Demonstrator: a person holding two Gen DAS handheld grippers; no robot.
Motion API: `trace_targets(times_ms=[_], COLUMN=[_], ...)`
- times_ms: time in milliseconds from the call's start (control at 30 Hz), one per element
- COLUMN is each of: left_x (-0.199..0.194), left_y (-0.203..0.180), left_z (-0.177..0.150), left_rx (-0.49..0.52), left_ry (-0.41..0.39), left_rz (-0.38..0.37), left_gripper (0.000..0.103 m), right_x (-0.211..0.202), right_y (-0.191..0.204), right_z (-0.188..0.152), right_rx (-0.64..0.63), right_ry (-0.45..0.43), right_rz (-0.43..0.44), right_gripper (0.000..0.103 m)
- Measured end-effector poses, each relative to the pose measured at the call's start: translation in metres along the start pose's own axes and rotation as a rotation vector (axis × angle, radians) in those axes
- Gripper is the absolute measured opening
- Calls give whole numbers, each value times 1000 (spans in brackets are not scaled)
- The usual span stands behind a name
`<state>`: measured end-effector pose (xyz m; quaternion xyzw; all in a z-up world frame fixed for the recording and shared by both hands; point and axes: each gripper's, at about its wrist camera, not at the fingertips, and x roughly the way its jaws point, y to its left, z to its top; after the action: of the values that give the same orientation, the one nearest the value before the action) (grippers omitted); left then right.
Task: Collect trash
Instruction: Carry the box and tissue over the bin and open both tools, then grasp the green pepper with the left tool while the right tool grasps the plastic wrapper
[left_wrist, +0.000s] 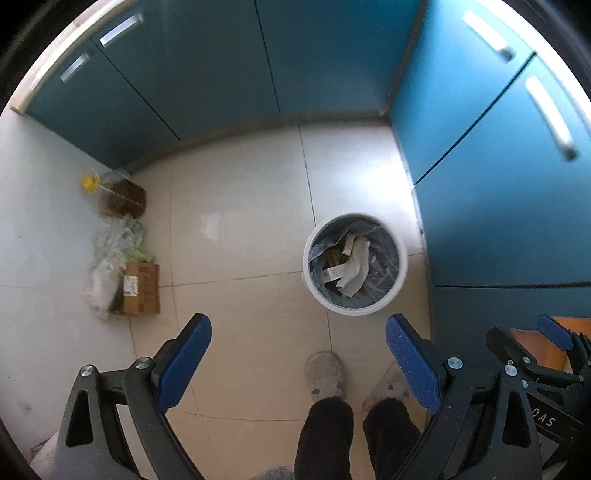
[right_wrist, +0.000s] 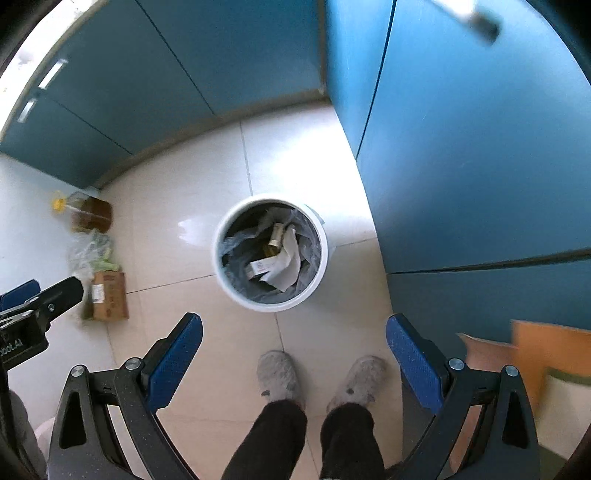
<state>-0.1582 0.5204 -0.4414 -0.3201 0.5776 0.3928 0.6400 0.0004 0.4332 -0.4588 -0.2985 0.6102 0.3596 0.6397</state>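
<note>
Your left claw (left_wrist: 298, 354) and right claw (right_wrist: 294, 352) both gape wide with nothing between the pads, pointing down at the tiled floor (right_wrist: 207, 177). The white trash bin (right_wrist: 270, 253), holding crumpled paper (right_wrist: 286, 266), sits mid-frame, above your slippers (right_wrist: 279, 374).

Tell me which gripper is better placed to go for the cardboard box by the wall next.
Left, probably. Both grippers are open and empty, but the cardboard box lies close beside the left gripper, while from the right gripper it sits far off, beyond the left one. The bin lies below the right.
</note>
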Motion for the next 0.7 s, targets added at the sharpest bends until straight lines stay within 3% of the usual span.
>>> trace_targets(times_ms=[167,400,700], left_x=[-80,-163,-227], left_y=[-3,-2,-2], left_z=[-18,-45,-72], left_rx=[0,-41,-63], left_ry=[-51,-106,-165], left_rz=[-8,-31,-22], left_gripper=[96,96,96], right_x=[-90,-206,-281], right_y=[5,3,-7], right_z=[-14,-41,-65], right_rx=[-29,-74,-63], right_ry=[-44,-104,-177], right_rz=[19,44,104], right_gripper=[101,101,101])
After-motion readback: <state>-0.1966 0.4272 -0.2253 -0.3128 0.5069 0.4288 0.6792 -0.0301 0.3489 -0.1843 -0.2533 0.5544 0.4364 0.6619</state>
